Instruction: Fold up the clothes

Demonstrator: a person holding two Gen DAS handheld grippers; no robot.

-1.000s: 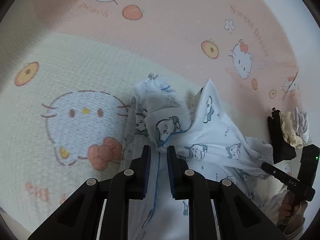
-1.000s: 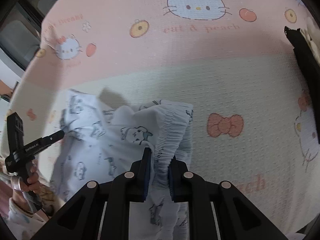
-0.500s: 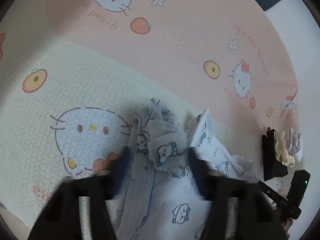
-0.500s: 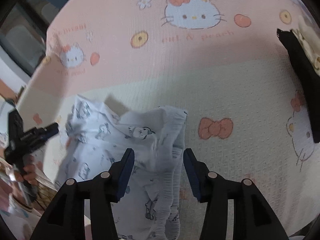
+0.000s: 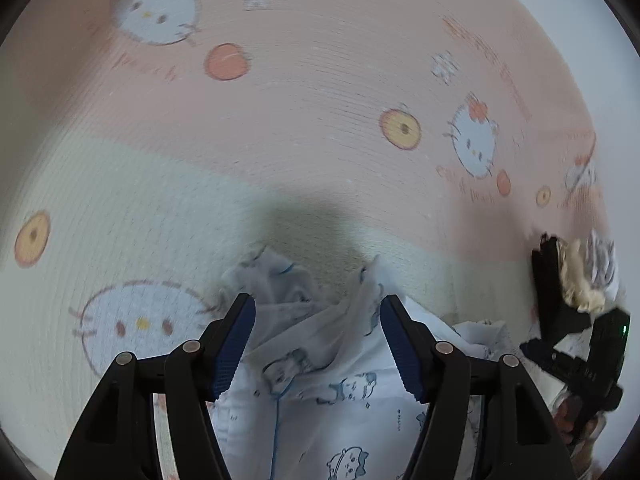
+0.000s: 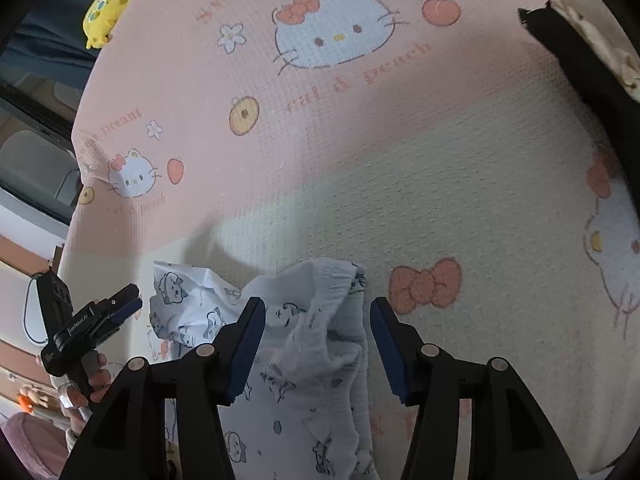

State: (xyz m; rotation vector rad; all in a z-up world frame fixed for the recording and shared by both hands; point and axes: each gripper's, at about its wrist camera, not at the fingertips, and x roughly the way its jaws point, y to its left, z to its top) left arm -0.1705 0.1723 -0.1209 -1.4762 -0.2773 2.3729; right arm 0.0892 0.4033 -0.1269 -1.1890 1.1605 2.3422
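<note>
A white garment (image 5: 340, 392) printed with small blue cartoon animals lies crumpled on a pink and cream cartoon-cat mat (image 5: 320, 120). My left gripper (image 5: 318, 300) hovers over its bunched edge, jaws wide, pads clear of the cloth. In the right wrist view the garment's gathered waistband (image 6: 320, 344) lies below and between the jaws of my right gripper (image 6: 317, 304), which are opening and do not press on it. The left gripper (image 6: 120, 308) shows at the left there, held by a hand (image 6: 92, 384).
A folded black cloth (image 5: 556, 280) with cream and white pieces on it lies at the mat's right edge, also the black cloth (image 6: 580, 52) at top right. A yellow plush toy (image 6: 106, 12) sits beyond the mat's far corner.
Both grippers were shut on the garment a second ago; both have opened and let it go. They have drawn back, and the cloth has slumped onto the mat.
</note>
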